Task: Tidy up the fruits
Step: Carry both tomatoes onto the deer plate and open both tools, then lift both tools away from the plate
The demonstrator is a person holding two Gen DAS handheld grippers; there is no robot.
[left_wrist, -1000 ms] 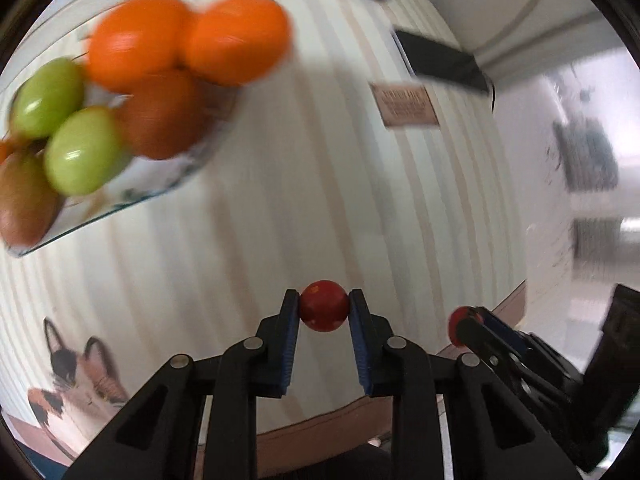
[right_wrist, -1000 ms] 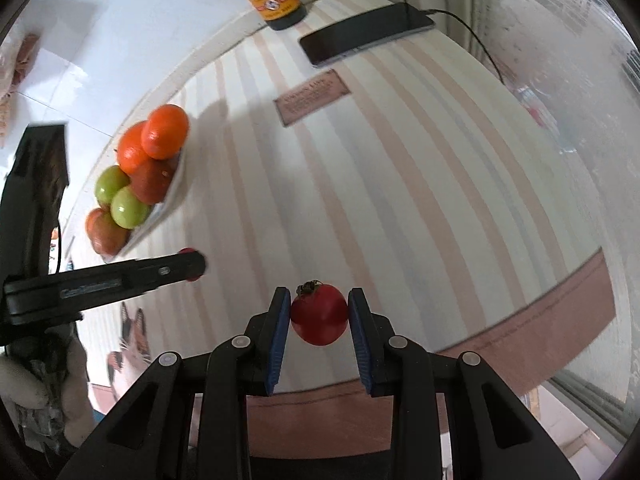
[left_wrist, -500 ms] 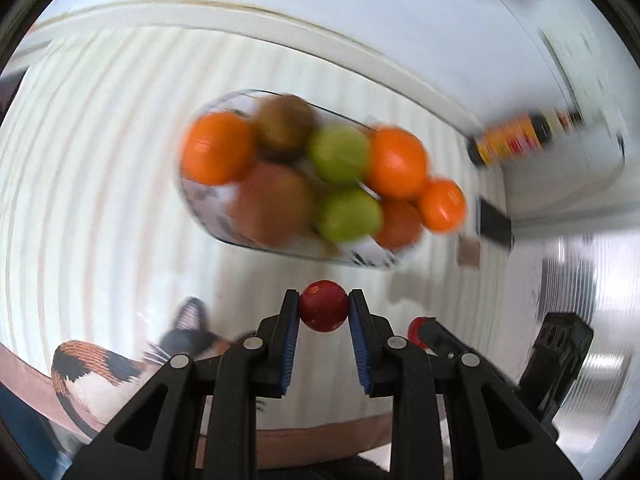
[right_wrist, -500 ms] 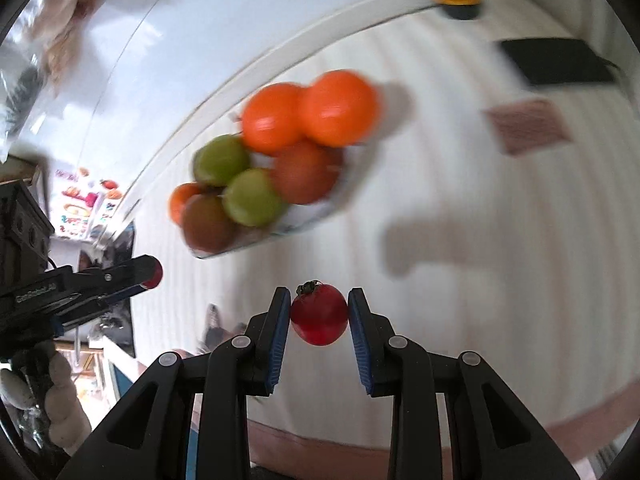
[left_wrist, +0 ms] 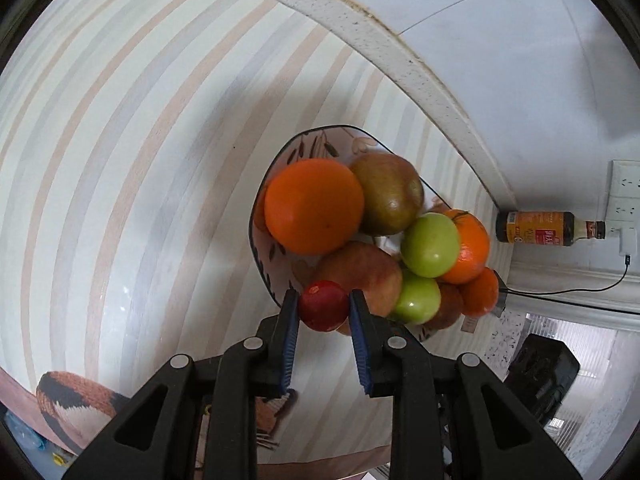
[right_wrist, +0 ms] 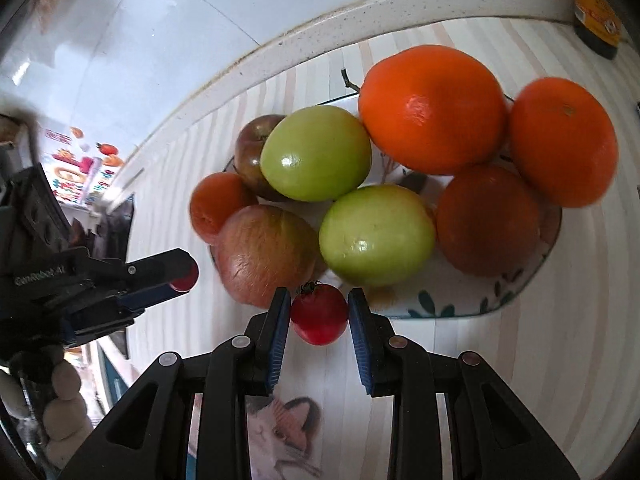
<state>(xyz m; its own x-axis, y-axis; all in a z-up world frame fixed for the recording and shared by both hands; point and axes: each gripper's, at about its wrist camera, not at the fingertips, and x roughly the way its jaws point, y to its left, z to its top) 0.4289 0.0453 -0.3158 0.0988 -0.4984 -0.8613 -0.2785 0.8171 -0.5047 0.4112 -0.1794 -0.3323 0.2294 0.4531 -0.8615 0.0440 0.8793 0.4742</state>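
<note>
Both black two-finger grippers, left gripper and right gripper, each clamp a small red cherry tomato at the edge of the heaped floral ceramic fruit plate; neither placed yet, both drops remain.

4 oranges, 2 green fruits, perhaps 3 apples, 2 tomatoes.

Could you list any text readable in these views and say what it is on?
"GenRobot.AI": on the left gripper body, right wrist view.
Bottle label: print too small to read.
Poster at the left, right wrist view: print blurred, unreadable.
</note>
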